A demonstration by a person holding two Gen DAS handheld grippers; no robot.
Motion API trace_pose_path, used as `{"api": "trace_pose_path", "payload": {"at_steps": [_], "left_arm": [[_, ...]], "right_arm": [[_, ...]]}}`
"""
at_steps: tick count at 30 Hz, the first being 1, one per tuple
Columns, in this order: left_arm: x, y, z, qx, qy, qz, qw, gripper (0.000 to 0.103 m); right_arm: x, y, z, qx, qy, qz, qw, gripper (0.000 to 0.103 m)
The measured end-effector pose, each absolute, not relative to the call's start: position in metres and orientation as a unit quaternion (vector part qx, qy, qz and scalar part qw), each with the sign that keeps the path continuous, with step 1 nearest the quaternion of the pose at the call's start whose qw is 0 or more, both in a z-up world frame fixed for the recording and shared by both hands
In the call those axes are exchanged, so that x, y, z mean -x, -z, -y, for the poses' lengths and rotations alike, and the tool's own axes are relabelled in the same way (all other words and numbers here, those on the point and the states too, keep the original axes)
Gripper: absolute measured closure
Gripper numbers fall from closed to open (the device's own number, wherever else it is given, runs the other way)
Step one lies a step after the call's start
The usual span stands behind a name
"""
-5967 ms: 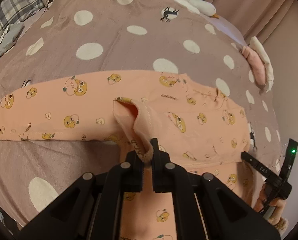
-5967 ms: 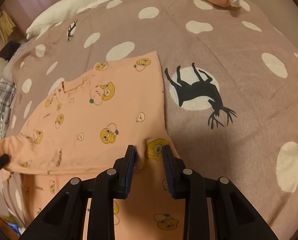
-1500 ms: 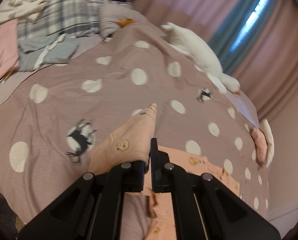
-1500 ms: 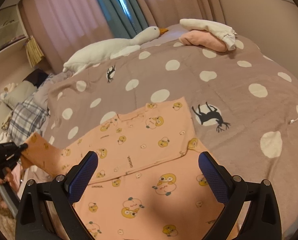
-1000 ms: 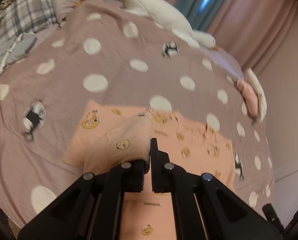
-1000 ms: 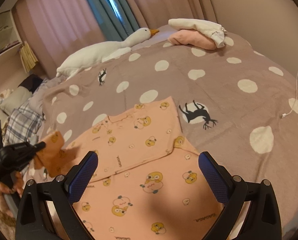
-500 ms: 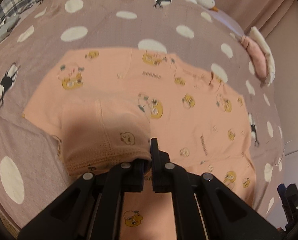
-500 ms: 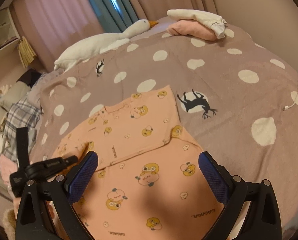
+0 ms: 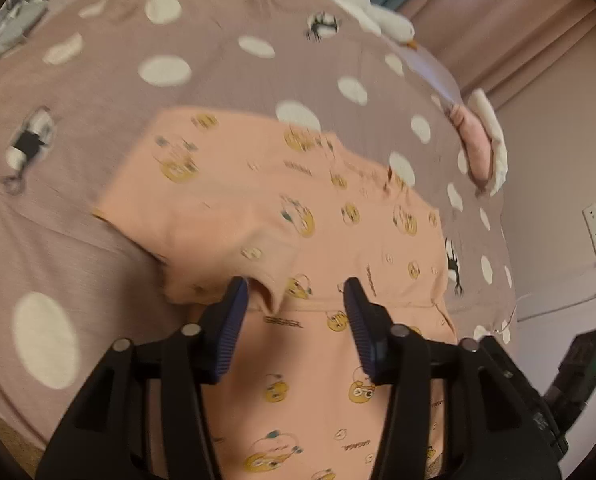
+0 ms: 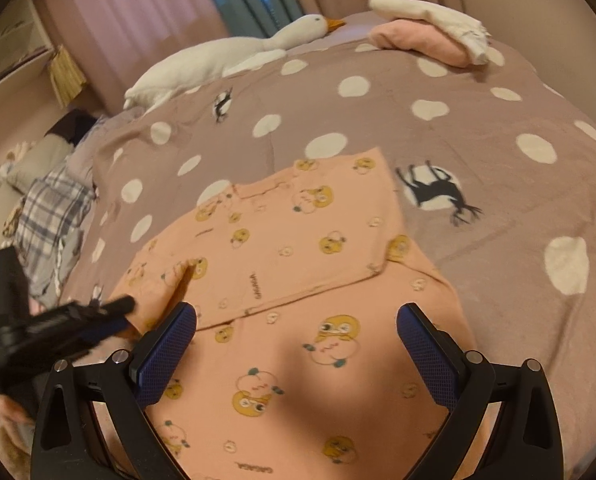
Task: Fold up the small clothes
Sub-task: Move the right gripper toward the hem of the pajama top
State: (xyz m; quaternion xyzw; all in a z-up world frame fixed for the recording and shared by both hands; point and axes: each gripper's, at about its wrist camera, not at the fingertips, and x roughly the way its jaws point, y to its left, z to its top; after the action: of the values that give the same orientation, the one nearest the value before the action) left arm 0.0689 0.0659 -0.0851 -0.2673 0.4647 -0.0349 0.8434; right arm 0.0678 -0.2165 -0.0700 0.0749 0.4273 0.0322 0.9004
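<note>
Fingers of the left gripper are opening, the soft folded sleeve just beside one ribbed blue pad. Right gripper fingers stand wide apart, holding nothing. Both hang over the peach duck-print shirt, flat on the spotted bed.

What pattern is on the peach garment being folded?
Yellow cartoon duck faces on the peach garment, clearest in the right wrist view.
</note>
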Motion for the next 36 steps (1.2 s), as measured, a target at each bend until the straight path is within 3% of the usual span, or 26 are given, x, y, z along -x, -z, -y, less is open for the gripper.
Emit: {"api": "trace_pose_path", "payload": {"at_steps": [7, 11, 25, 30, 32, 34, 36], "left_arm": [[-0.037, 0.070, -0.117, 0.274, -0.043, -0.438, 0.855, 0.047], [-0.022, 0.075, -0.142, 0.283, -0.081, -0.436, 0.850, 0.049], [0.005, 0.088, -0.180, 0.298, -0.140, -0.437, 0.837, 0.049], [0.005, 0.089, -0.179, 0.294, -0.134, -0.438, 0.839, 0.049], [0.004, 0.089, -0.178, 0.291, -0.133, -0.439, 0.840, 0.049], [0.001, 0.089, -0.176, 0.291, -0.130, -0.440, 0.840, 0.049], [0.000, 0.090, -0.175, 0.291, -0.126, -0.440, 0.840, 0.049]], "right_arm": [[-0.090, 0.075, 0.168, -0.018, -0.077, -0.444, 0.893, 0.006], [-0.102, 0.086, 0.133, 0.007, -0.110, -0.466, 0.878, 0.016], [-0.118, 0.160, 0.018, 0.134, -0.174, -0.536, 0.815, 0.018], [-0.122, 0.171, 0.020, 0.152, -0.157, -0.542, 0.811, 0.043], [-0.122, 0.164, 0.026, 0.143, -0.161, -0.537, 0.815, 0.062], [-0.123, 0.153, 0.036, 0.126, -0.170, -0.531, 0.820, 0.074], [-0.123, 0.144, 0.044, 0.105, -0.180, -0.527, 0.824, 0.079]]}}
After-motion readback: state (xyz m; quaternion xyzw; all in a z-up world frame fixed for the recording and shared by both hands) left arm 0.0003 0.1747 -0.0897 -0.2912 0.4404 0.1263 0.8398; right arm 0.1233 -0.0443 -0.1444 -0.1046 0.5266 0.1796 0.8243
